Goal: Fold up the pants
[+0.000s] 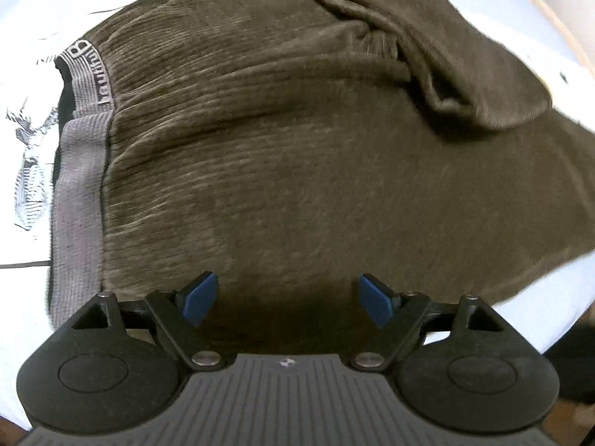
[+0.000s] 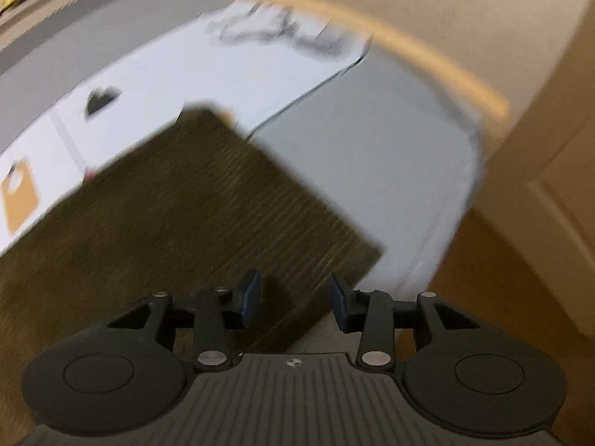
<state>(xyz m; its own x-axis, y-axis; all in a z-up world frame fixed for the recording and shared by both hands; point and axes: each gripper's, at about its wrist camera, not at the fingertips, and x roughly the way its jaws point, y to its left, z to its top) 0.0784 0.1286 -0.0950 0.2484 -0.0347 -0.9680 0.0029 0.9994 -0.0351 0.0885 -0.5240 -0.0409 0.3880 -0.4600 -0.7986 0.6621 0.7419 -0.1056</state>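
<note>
The pants (image 1: 297,156) are brown and ribbed, and they lie spread out on a pale blue bed sheet (image 1: 22,22). In the left wrist view they fill almost the whole picture. At the left edge sits the gray stretchy waistband (image 1: 80,182) with letters on it. That band looks thicker and firmer than the rest, so it is a good place to pinch. Next to it the cloth is flat and wide. At the upper right, one leg end (image 1: 465,67) is folded back on top of the pants in a loose, bumpy heap. The left gripper (image 1: 288,299) hangs over the lower middle of the pants with its jaws wide apart and nothing between them. In the right wrist view, which is blurry, the other leg (image 2: 208,200) runs from the lower left up to the middle and ends in a straight hem (image 2: 202,109). The right gripper (image 2: 293,303) is over the side edge of that leg near the bottom of the picture, jaws part way apart, not pinching anything. The pants look soft and floppy and not heavy. They will sag and bend wherever they are not held, and the ribs should stop them slipping. I think it is best to grab an edge or a corner, like the waistband or the hem, and to hold two spots so the cloth stays flat.
</note>
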